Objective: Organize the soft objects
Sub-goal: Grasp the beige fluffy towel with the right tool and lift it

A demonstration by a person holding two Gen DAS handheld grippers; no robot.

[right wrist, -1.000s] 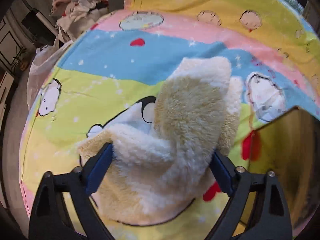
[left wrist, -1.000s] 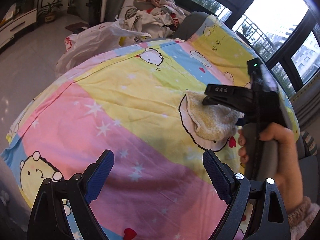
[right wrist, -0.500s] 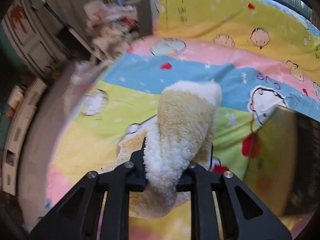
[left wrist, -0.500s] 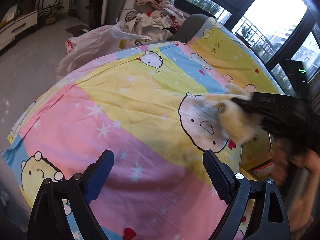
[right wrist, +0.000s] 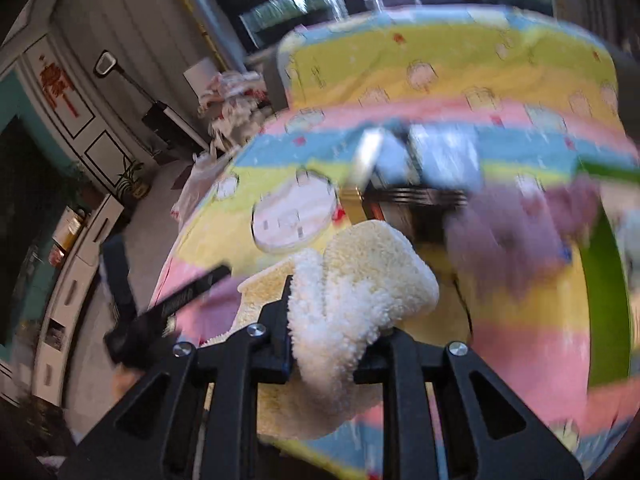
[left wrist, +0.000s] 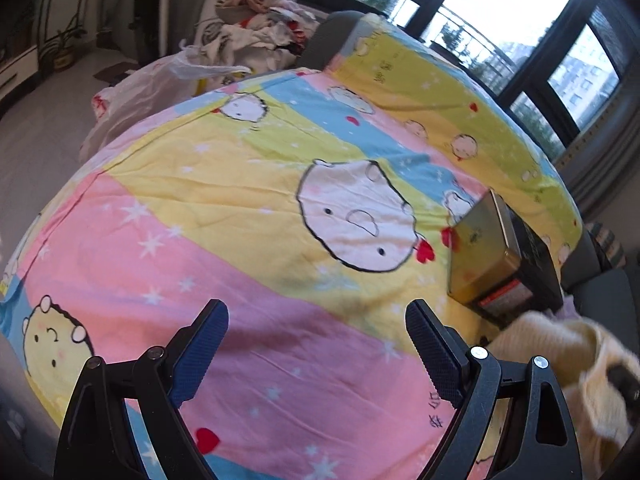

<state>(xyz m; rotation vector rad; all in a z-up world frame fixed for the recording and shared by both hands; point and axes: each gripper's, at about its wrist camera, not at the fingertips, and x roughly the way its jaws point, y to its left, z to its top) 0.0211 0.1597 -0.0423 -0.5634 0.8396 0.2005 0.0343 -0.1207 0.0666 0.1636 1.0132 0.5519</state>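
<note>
Above the bed [left wrist: 248, 216], right tongs [right wrist: 324, 320] grip a fleece [right wrist: 360, 280], unplaced; left tongs [left wrist: 316, 344] gape empty; box [left wrist: 492, 248] at three o'clock.

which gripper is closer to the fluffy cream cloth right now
Right. The right gripper has its jaws clamped on the fluffy cream cloth; the left gripper hangs open over the sheet, apart from it.

fluffy cloth [left wrist: 560, 364] cut off, box [right wrist: 404, 196] motion-blurred

Cream fluffy towel [right wrist: 360, 280], bunched and folded, pinched mid-fold, hanging above cartoon-print sheet [right wrist: 520, 320].
</note>
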